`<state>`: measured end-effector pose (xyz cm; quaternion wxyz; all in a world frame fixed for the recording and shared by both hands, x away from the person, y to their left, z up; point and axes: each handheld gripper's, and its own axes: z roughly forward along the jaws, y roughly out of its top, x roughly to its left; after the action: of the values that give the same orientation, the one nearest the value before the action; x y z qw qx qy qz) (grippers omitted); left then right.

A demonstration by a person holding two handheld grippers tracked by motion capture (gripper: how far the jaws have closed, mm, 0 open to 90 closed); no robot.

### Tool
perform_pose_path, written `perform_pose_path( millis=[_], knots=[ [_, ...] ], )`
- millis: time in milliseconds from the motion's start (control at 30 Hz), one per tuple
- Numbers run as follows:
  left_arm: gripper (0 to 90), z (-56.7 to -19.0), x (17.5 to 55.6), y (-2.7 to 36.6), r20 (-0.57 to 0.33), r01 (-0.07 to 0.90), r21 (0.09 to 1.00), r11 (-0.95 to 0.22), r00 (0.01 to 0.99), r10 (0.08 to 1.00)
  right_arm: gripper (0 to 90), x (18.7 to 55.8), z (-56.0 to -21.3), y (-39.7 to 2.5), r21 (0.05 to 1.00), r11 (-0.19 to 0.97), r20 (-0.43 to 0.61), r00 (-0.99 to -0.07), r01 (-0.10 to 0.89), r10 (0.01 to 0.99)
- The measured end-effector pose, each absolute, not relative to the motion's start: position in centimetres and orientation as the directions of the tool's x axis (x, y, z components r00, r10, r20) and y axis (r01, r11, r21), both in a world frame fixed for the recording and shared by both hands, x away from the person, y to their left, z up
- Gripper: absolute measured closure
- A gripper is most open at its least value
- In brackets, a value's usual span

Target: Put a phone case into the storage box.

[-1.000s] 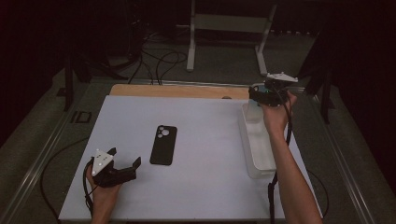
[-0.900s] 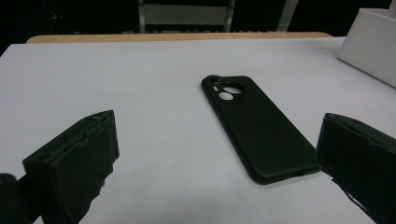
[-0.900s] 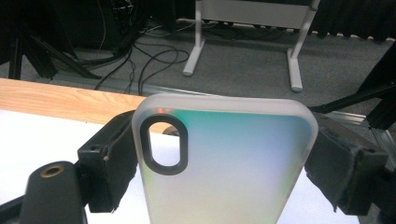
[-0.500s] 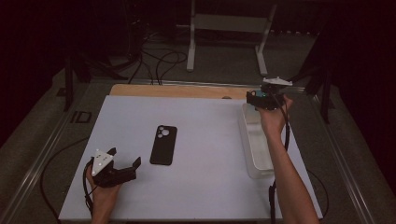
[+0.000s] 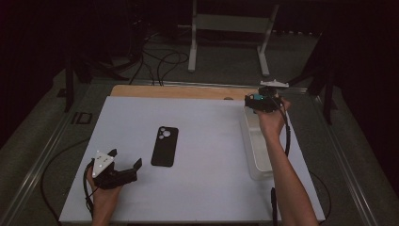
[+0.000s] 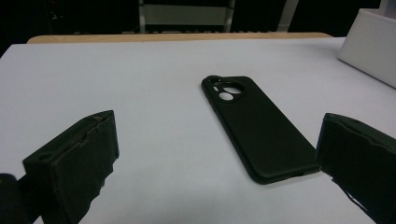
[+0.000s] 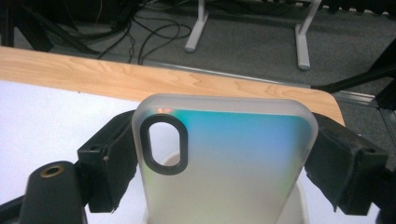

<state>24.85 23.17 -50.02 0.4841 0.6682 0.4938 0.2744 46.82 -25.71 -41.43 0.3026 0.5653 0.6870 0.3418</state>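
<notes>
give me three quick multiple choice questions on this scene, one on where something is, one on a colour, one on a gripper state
1. Where does the black phone case lie?
A. in the white tray
B. flat on the white table
C. on the floor

2. What colour is the oblong tray at the table's right?
A. white
B. red
C. black

3. How is the left gripper?
A. shut on the case
B. open, holding nothing
C. shut on a cable

Answers:
B, it lies on the table.
A, its walls look white.
B, its jaws stand apart.
</notes>
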Motion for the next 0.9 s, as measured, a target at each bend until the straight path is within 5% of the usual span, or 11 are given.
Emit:
perform_pose_path(
  millis=[900],
  knots=[
    [0.0,-50.1,24.9,23.0,-0.111,0.398,0.916,-0.048,0.366,0.924,16.4,47.5,-43.8,-26.3,0.782,0.108,-0.029,-0.137,0.614,0.990]
  ],
)
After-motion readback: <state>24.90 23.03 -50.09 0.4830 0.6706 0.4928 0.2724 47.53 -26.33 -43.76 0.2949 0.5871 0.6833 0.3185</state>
